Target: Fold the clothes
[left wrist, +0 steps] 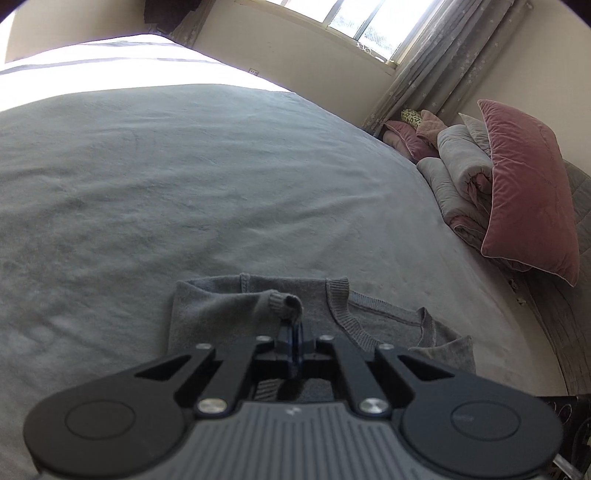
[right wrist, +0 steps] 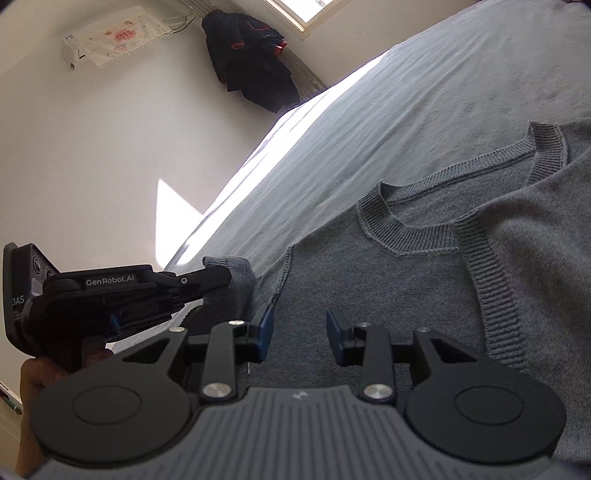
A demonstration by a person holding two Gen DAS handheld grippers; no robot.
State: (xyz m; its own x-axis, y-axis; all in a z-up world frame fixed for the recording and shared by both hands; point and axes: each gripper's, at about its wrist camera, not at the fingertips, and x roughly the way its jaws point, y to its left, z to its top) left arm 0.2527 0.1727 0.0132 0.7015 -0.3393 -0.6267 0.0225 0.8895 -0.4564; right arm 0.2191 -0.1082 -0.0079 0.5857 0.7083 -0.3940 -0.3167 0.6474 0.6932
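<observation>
A grey knit sweater [left wrist: 218,317] lies flat on the grey bed cover [left wrist: 184,177]. My left gripper [left wrist: 291,326] is shut on the ribbed cuff of one sleeve [left wrist: 282,304], which is lifted and drawn across the sweater's body. In the right wrist view the sweater [right wrist: 424,280] fills the lower right, its ribbed neckline [right wrist: 406,236] ahead of me. My right gripper [right wrist: 301,332] hovers just over the chest area with its blue pads apart and no fabric pinched between them. The left gripper [right wrist: 225,275], held in a person's hand [right wrist: 37,373], pinches the sleeve [right wrist: 240,284] at the left.
Pink velvet pillows [left wrist: 532,192] and a rolled grey duvet [left wrist: 458,173] are stacked at the head of the bed, below a curtained window [left wrist: 373,22]. Dark clothes [right wrist: 251,62] hang on the far wall beside a covered air conditioner [right wrist: 118,37]. The bed's edge [right wrist: 236,184] runs along the left.
</observation>
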